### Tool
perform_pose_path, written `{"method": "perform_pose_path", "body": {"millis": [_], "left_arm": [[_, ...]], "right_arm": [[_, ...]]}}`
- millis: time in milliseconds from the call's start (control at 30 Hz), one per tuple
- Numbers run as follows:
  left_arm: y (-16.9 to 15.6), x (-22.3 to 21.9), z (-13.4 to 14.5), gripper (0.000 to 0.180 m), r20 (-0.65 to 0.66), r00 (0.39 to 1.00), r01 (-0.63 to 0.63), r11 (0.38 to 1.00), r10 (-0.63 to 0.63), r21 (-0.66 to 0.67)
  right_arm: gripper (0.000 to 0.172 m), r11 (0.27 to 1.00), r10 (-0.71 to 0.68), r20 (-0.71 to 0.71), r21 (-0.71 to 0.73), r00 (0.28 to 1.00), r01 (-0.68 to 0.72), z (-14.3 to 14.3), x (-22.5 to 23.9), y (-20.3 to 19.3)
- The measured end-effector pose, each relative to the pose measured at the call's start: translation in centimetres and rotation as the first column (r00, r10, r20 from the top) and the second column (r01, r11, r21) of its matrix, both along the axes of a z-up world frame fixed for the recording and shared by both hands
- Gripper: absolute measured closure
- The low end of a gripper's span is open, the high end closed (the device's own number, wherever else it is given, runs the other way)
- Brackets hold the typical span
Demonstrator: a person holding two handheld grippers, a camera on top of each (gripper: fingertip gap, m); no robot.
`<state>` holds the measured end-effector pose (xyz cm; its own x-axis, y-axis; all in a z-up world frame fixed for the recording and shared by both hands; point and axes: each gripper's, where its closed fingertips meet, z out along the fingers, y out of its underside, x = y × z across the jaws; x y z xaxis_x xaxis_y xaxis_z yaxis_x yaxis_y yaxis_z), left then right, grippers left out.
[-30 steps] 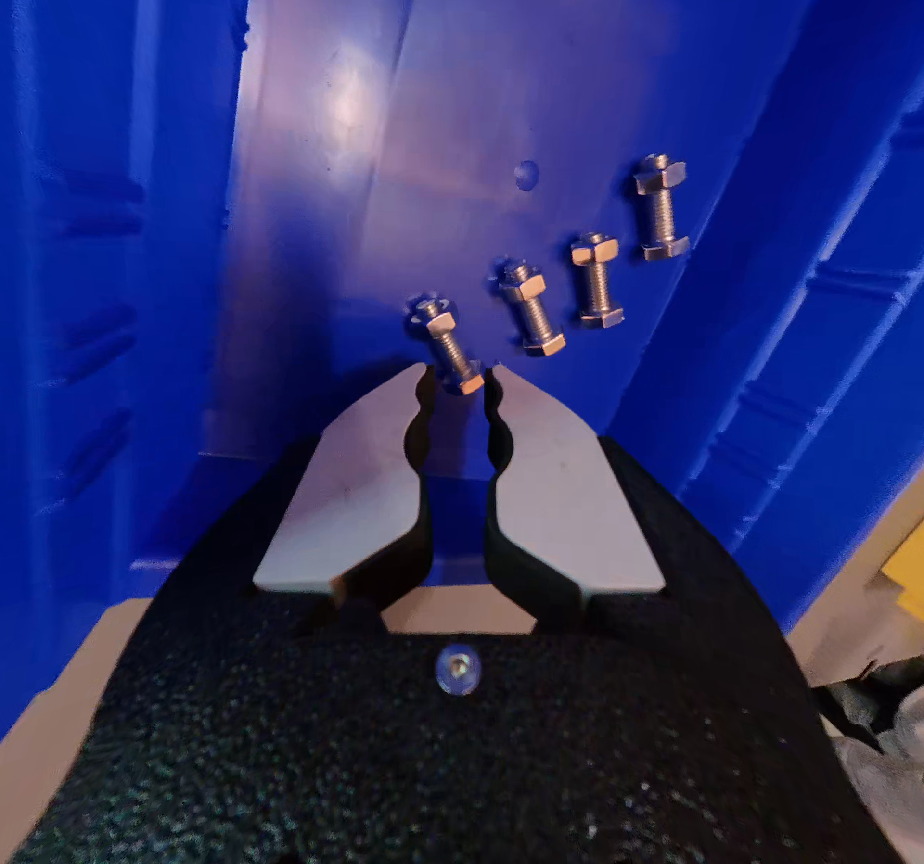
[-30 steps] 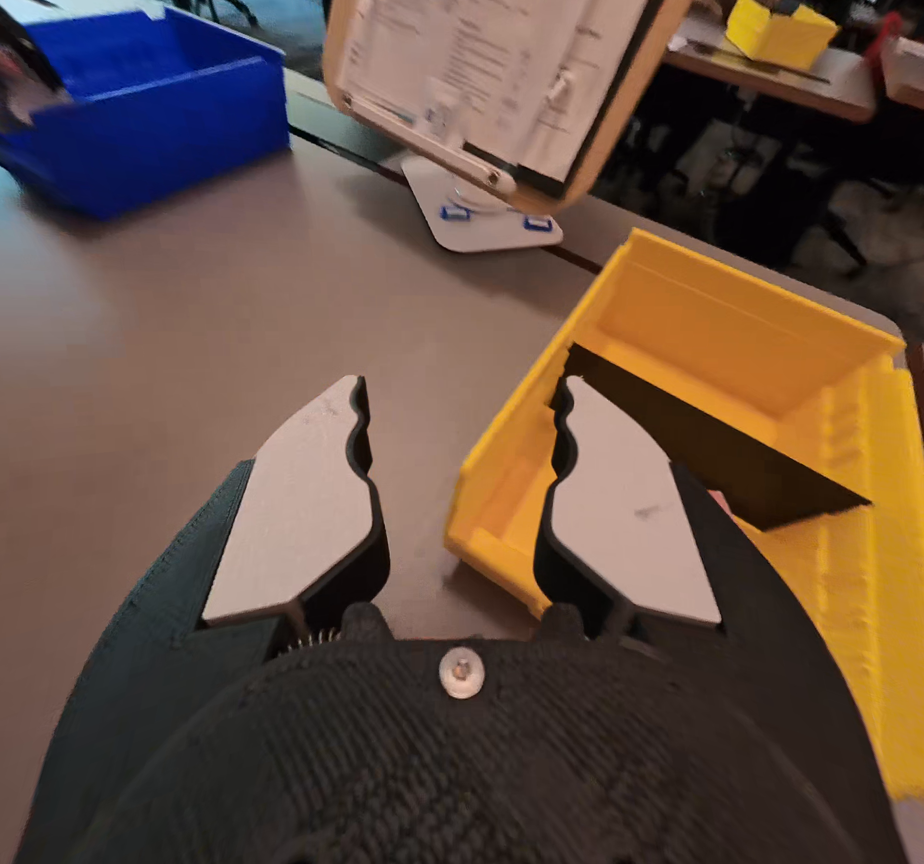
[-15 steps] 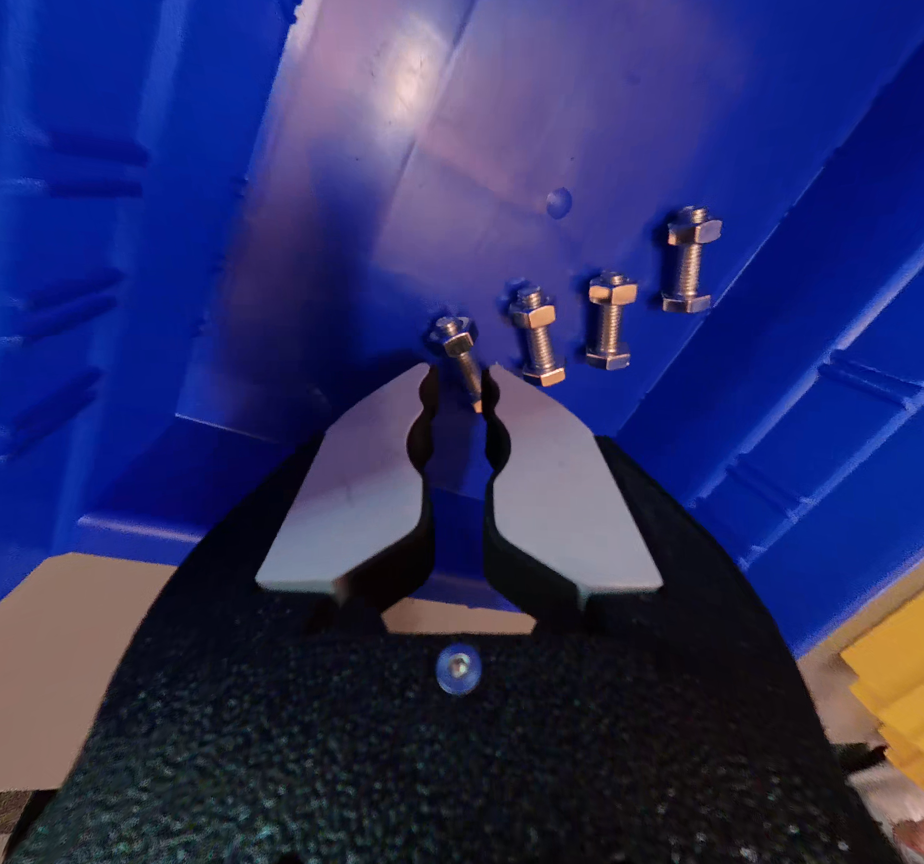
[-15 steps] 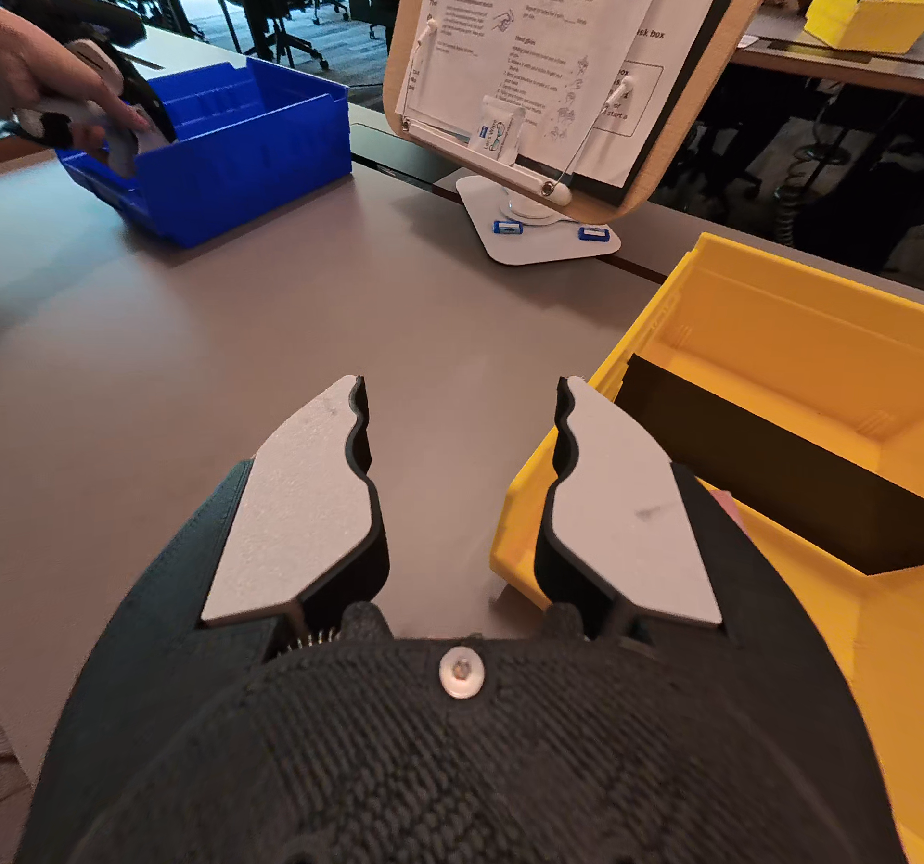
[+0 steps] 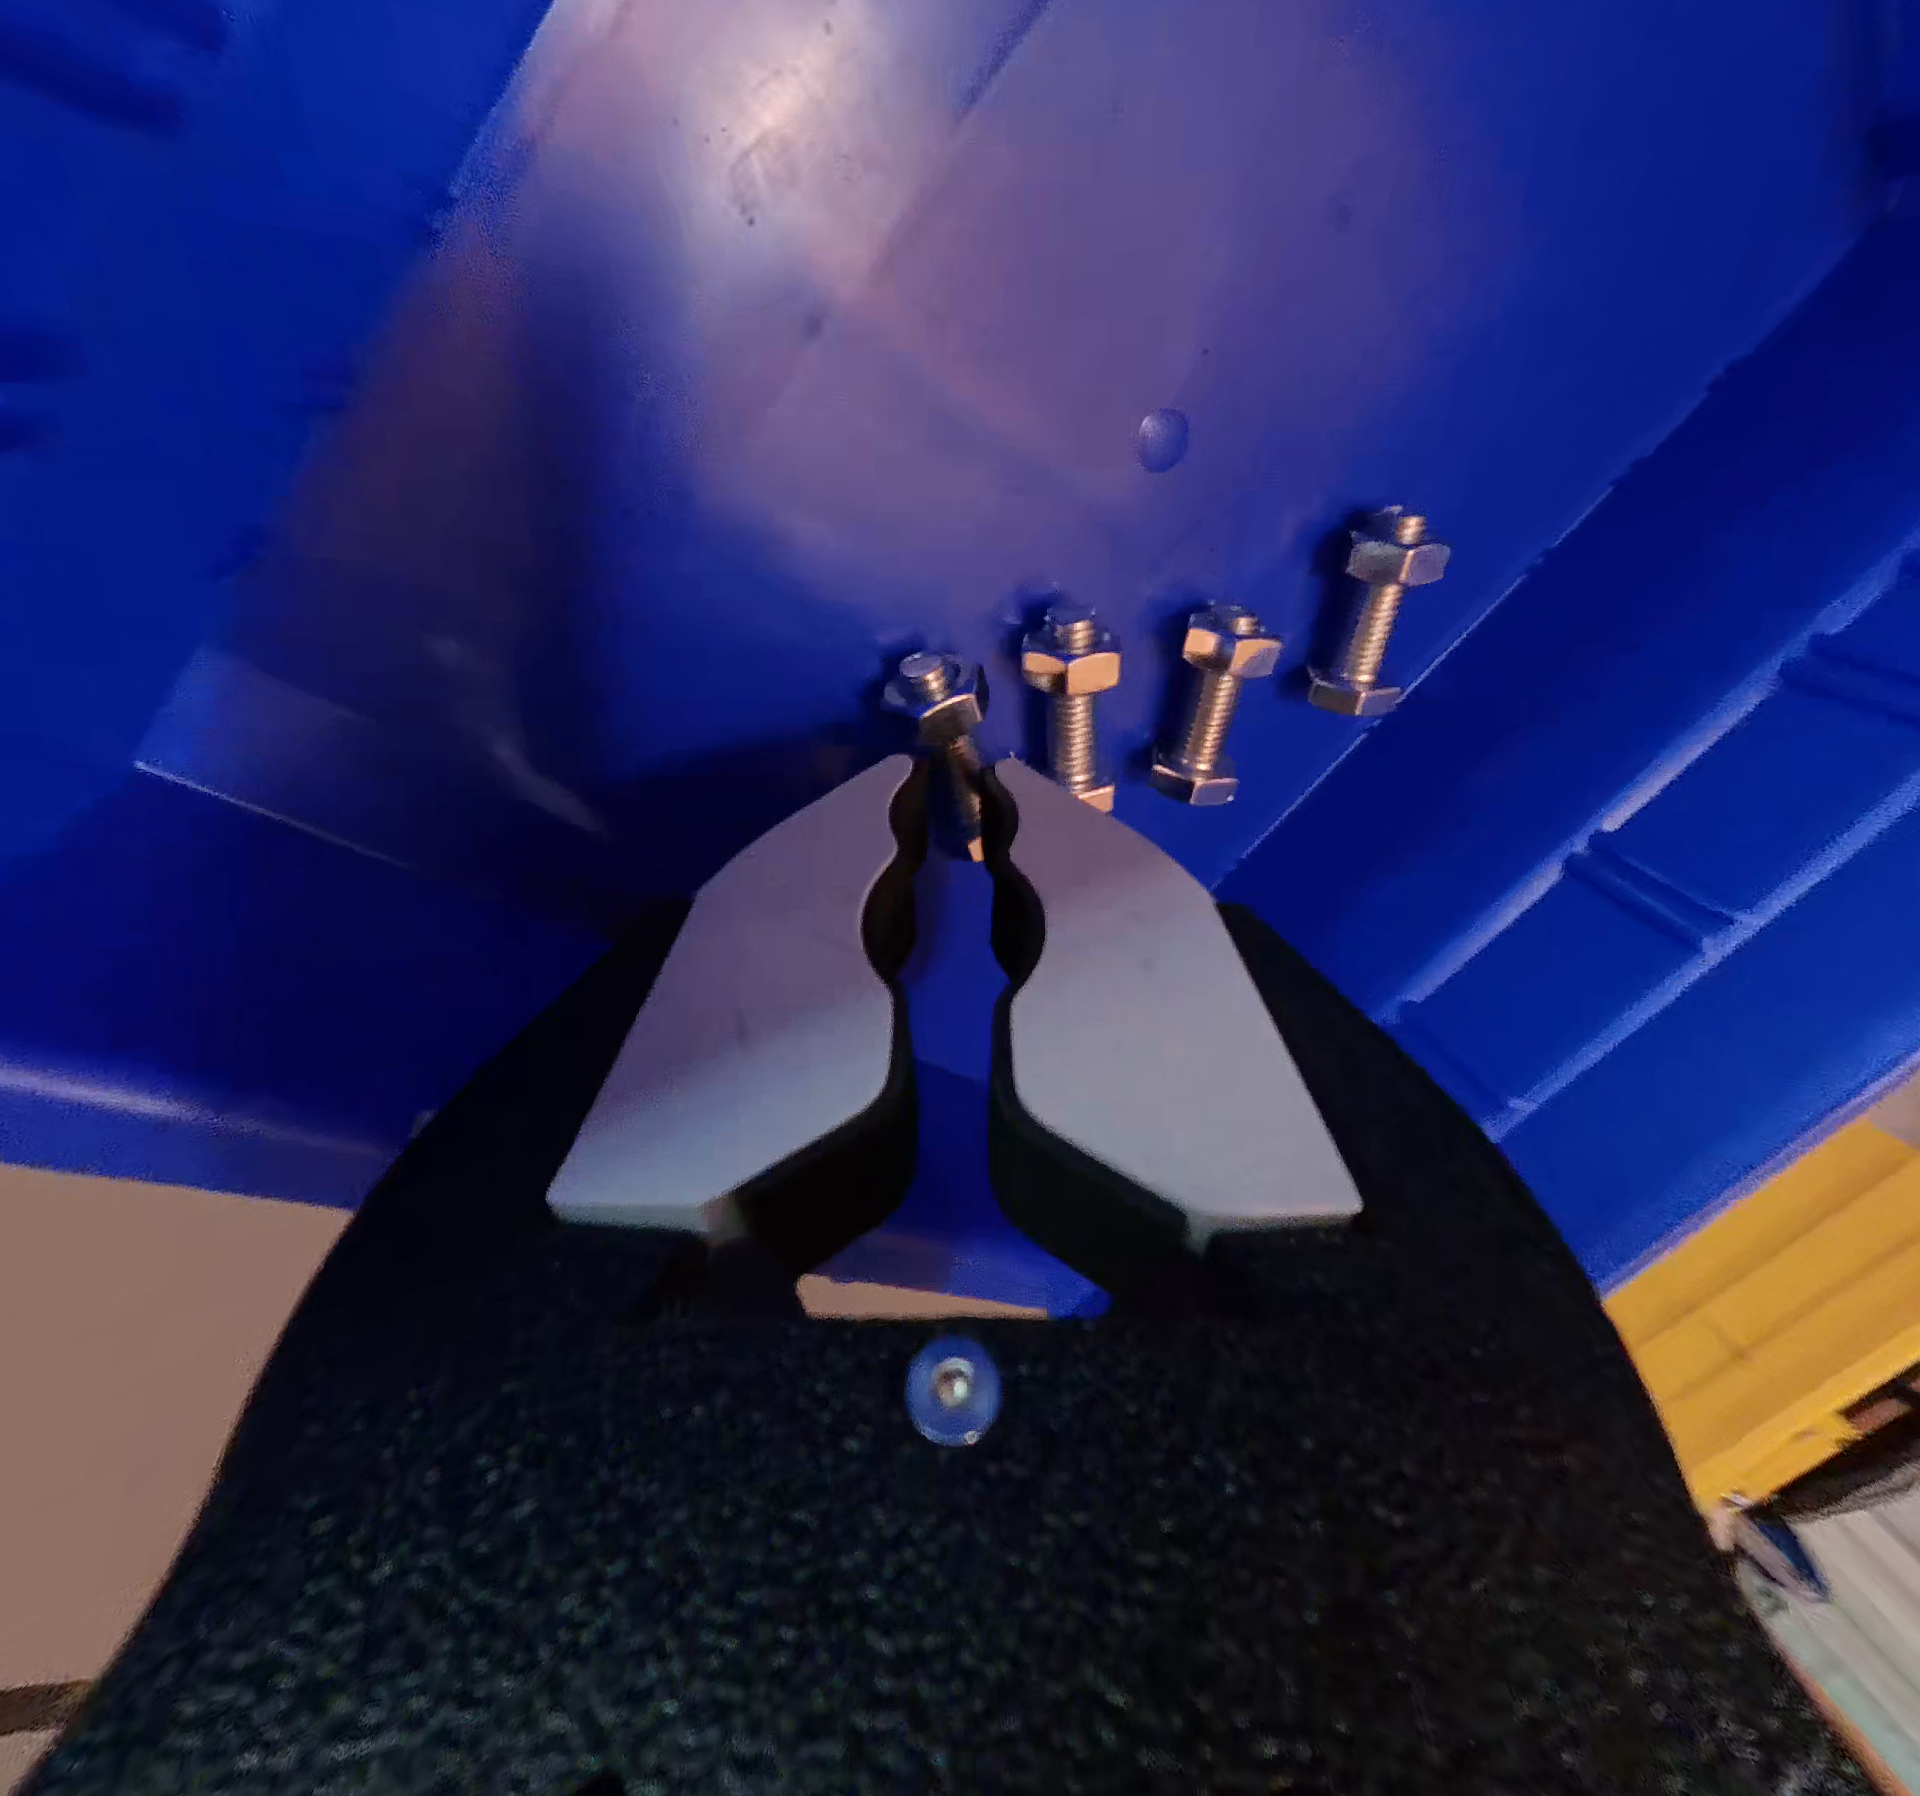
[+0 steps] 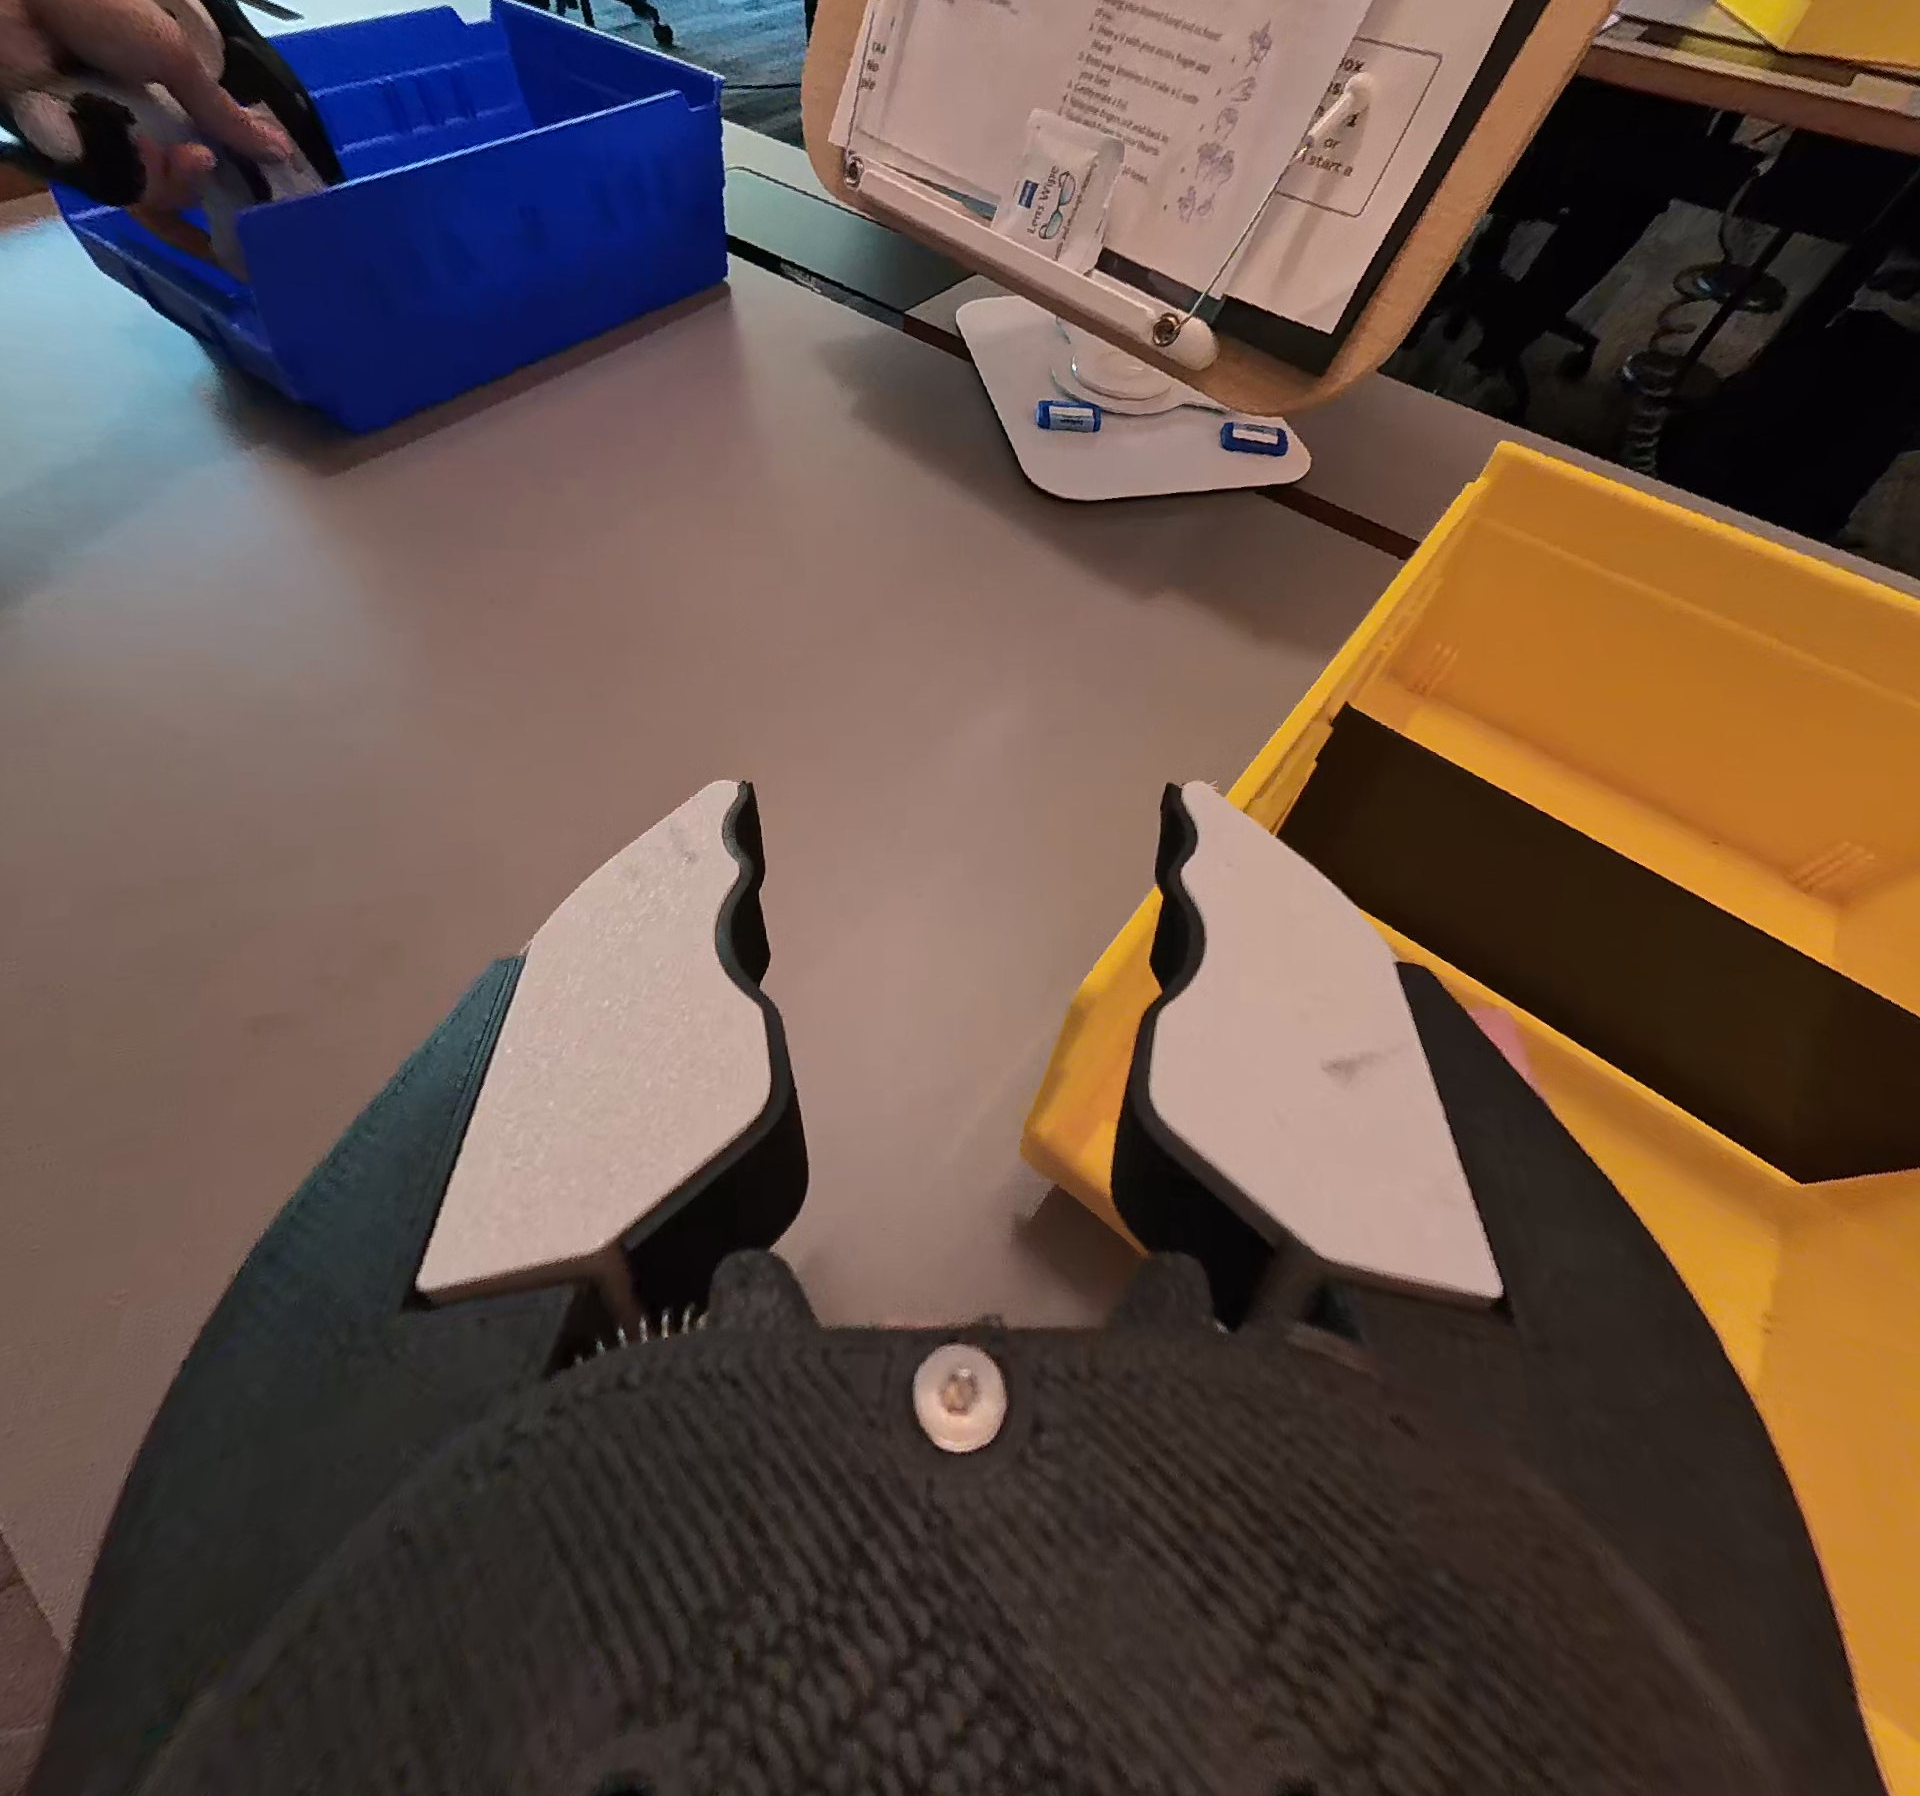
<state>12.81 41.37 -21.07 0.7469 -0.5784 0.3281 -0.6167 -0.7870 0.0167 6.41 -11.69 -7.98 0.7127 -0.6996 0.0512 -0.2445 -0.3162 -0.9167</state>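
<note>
While the blue bin (image 5: pixel 1351 188) has slid lower in the left view, the left tongs (image 5: pixel 954 790) have narrowed onto the leftmost bolt (image 5: pixel 940 738), now pinched at its shank; the right tongs (image 6: pixel 961 811) stay wide above the table (image 6: pixel 623 655).

a grey-brown table (image 6: pixel 644 666) carries everything. on it, at the far left, sits a blue bin (image 6: pixel 488 219); at the right edge, a yellow bin (image 6: pixel 1621 707) — a black divider stands inside it. between them, toward the back, rests the white base (image 6: pixel 1132 437) of a tilted document stand (image 6: pixel 1195 84) holding printed sheets.
</note>
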Motion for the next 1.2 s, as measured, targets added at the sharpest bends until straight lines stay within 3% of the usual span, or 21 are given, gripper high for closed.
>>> {"method": "perform_pose_path", "body": {"millis": [167,300,467,733,833,900,967,1033,1100,1200], "left_arm": [[-0.1,0.2,-0.3,0.17,0.022,0.997,-0.078,0.997,0.078,-0.014],[-0.5,0.1,-0.6,0.17,0.0,1.0,-0.025,1.0,0.025,0.013],[-0.4,-0.6,-0.7,0.17,-0.072,0.971,0.236,0.966,-0.229,0.103],[-0.4,-0.9,-0.8,0.17,-0.084,0.815,0.572,0.772,-0.574,0.277],[-1.0,-0.6,0.2,0.17,-0.083,0.696,0.696,0.642,-0.713,0.322],[-1.5,0.9,3.6,0.171,0.036,0.634,0.675,0.575,-0.773,0.463],[-3.7,1.4,8.4,0.171,0.21,0.51,0.615,0.525,-0.834,0.588],[-6.9,0.4,13.5,0.172,0.339,0.321,0.524,0.464,-0.884,0.714],[-11.5,-1.8,18.2,0.172,0.449,0.062,0.411,0.433,-0.891,0.802],[-18.6,-6.1,22.4,0.172,0.564,-0.293,0.288,0.491,-0.772,0.822]], "right_arm": [[0.099,1.0,0.006,-0.006,-0.023,1.0,-0.006,-0.5,0.0,0.1],[0.099,1.0,0.009,-0.007,-0.03,1.0,-0.01,-0.6,0.0,0.1],[0.099,0.999,0.011,-0.004,-0.034,1.0,-0.011,-0.7,0.0,0.1],[0.097,0.99,0.102,0.032,0.09,0.994,-0.105,0.6,-0.9,3.6],[0.095,0.985,0.142,0.028,0.092,0.99,-0.143,0.2,-1.6,5.2],[0.095,0.98,0.176,0.038,0.086,0.984,-0.179,0.1,-2.4,6.3],[0.095,0.973,0.211,0.068,0.078,0.975,-0.216,0.3,-3.0,7.2],[0.096,0.966,0.226,0.096,0.103,0.969,-0.235,0.8,-3.2,8.1],[0.101,0.951,0.243,0.106,0.169,0.964,-0.259,1.4,-3.6,9.1],[0.116,0.887,0.316,0.115,0.317,0.942,-0.336,2.6,-4.9,11.1]]}}
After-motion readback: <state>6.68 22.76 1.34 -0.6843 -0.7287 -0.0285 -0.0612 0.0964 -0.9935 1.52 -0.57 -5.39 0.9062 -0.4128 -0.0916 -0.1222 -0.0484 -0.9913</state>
